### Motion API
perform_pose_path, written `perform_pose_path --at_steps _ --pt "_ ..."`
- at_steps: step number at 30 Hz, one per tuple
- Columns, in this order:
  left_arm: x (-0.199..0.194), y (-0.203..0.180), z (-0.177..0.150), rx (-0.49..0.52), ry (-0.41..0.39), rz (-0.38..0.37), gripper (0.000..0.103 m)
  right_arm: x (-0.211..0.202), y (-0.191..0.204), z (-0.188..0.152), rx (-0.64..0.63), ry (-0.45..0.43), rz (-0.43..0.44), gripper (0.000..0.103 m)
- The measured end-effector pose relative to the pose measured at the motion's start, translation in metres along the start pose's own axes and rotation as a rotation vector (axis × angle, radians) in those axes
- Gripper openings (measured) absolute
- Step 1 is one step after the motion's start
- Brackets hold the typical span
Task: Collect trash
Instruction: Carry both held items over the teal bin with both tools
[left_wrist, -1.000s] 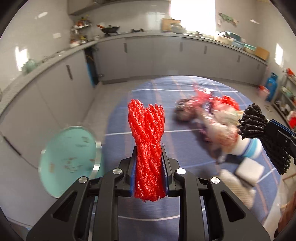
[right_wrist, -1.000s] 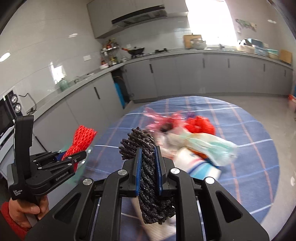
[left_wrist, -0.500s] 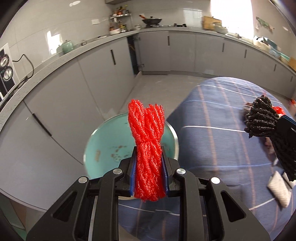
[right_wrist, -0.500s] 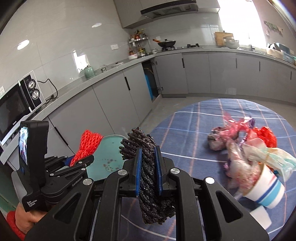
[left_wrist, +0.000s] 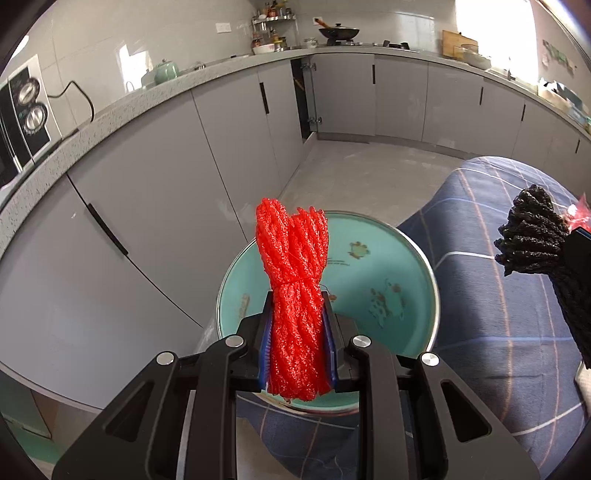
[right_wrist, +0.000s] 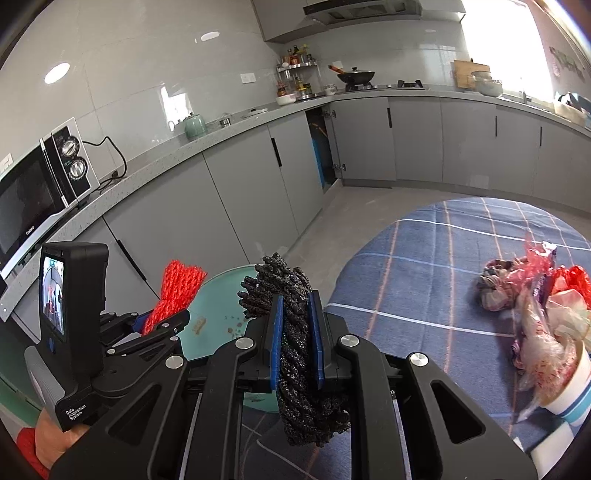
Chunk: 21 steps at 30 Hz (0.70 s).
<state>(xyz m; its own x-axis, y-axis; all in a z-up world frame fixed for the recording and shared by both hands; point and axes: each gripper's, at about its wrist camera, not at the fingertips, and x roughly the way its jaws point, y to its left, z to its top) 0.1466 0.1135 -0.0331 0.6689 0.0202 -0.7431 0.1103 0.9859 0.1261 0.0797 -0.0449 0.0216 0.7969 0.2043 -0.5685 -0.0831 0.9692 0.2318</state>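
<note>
Left wrist view: left gripper (left_wrist: 297, 332) is clamped on a red foam-mesh net bundle (left_wrist: 293, 280), hanging directly above the round teal bin with a metal rim (left_wrist: 391, 266) that stands on the floor at the left edge of the blue plaid-covered counter (left_wrist: 491, 332). Right gripper (right_wrist: 297, 341) is clamped on a black foam-mesh net bundle (right_wrist: 291, 332), just right of the red one, near the bin's counter-side rim. Step in hand, as I read it: carry-to-bin, both loads at the drop point. Next move calls for letting the red bundle go over the bin's middle, then shifting the black one further left over the opening before letting go; it looks closer to the rim, so it could land on the counter. Remaining trash pile of plastic bags and a paper cup (right_wrist: 543, 332) sits towards the right edge of the counter. Readable text: "Galanz" on the microwave (right_wrist: 40, 199); "Data Acquisition System" on the left gripper's body. Nothing else legible.
</note>
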Motion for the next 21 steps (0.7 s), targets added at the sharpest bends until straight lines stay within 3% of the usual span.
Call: perform_pose_path --at_steps 21 --pt "0.06 0.03 -0.007 -0.109 0.131 -0.145 0.023 0.078 0.019 -0.006 0.019 0.106 0.016 0.015"
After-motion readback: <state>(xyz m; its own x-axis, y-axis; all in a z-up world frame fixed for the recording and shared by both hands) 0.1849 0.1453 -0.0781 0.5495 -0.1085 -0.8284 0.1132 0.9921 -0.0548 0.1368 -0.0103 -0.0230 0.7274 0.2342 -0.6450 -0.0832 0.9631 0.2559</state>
